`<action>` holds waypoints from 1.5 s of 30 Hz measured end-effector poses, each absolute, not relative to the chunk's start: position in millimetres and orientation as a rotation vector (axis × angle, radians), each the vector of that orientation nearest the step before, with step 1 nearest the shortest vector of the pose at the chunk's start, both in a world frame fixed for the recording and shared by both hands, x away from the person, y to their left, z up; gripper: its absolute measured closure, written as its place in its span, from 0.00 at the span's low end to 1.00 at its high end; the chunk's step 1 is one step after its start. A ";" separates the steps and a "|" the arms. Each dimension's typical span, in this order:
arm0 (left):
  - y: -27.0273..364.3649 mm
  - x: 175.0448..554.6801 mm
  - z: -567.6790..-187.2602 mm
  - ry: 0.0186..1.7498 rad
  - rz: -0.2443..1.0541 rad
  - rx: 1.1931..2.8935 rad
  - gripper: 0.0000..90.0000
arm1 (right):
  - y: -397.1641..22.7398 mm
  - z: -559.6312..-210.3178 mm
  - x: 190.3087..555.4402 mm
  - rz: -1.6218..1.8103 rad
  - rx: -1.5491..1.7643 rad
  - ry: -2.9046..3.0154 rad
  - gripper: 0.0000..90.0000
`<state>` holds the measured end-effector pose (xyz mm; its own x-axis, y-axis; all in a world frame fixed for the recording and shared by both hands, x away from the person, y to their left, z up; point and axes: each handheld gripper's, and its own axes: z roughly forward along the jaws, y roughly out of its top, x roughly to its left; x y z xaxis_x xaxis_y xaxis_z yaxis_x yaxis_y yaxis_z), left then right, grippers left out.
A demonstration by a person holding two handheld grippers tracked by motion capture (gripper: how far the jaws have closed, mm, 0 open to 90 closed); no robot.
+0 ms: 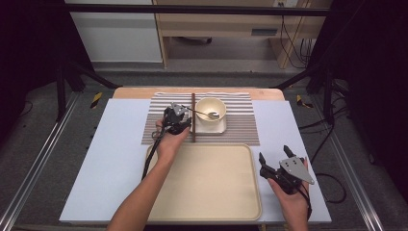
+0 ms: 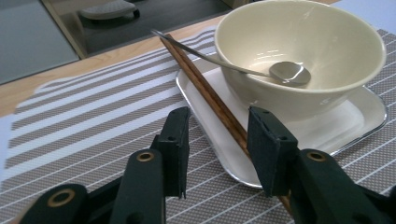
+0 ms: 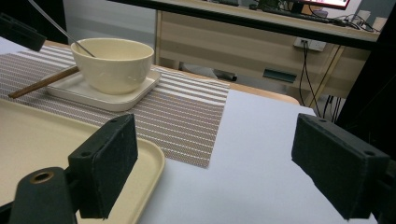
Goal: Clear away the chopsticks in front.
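Over on the left, the left gripper (image 1: 180,119) hangs low above the striped placemat (image 1: 163,127), its jaws partly drawn in on either side of the wooden chopsticks (image 2: 212,99) but not yet pinching them; they lie propped on the rim of the small square plate (image 2: 341,130) beside the cream bowl (image 2: 322,51) that holds a metal spoon (image 2: 280,72), likely the pick-up target. Nearer me sits the bare beige tray (image 1: 211,183), probably where things will go, and at the right the right gripper (image 1: 273,163) waits with jaws wide apart, holding nothing; no readable writing anywhere
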<state>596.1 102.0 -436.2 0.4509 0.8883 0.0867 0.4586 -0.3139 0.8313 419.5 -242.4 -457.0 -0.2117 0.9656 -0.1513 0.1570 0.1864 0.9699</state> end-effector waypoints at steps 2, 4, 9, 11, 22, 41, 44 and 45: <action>99.0 597.2 -438.3 1.125 0.717 1.956 0.68 | -243.0 -457.0 419.4 1.134 1.113 1.563 0.15; 97.2 598.3 -441.0 1.147 0.735 1.967 0.70 | -243.2 -457.1 419.4 1.135 1.117 1.562 0.15; 98.1 600.0 -442.1 1.176 0.754 1.945 0.70 | -243.9 -456.9 419.2 1.135 1.118 1.554 0.15; 97.4 599.2 -441.4 1.174 0.755 1.945 0.70 | -243.9 -457.1 419.7 1.135 1.117 1.556 0.15; 90.6 599.6 -442.3 1.185 0.771 1.920 0.71 | -244.1 -456.6 419.5 1.143 1.118 1.546 0.15; 85.6 603.7 -443.5 1.195 0.734 1.945 0.76 | -245.6 -455.0 419.3 1.135 1.127 1.530 0.16; 82.9 603.3 -445.1 1.192 0.730 1.945 0.76 | -246.3 -455.1 419.0 1.129 1.133 1.530 0.16; 81.7 603.2 -445.9 1.191 0.727 1.945 0.75 | -246.6 -455.3 419.1 1.127 1.134 1.532 0.16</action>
